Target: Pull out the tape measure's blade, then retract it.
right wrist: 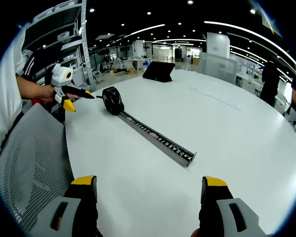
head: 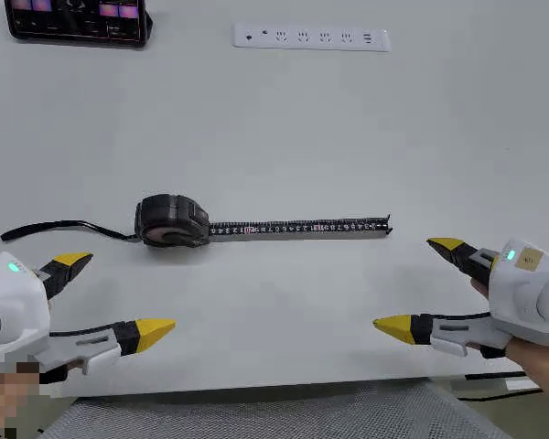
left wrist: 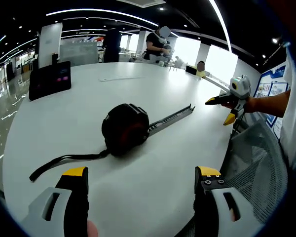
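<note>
A black tape measure lies on the white table, its blade pulled out flat to the right and its black wrist strap trailing left. The case sits ahead of my left gripper, which is open and apart from it, near the table's front left. My right gripper is open at the front right, just short of the blade's hooked end. The case shows farther along the blade, and the left gripper beside it.
A white power strip lies at the table's far side, and a dark tablet stands at the far left. A grey mesh chair back sits below the table's front edge. People stand in the background.
</note>
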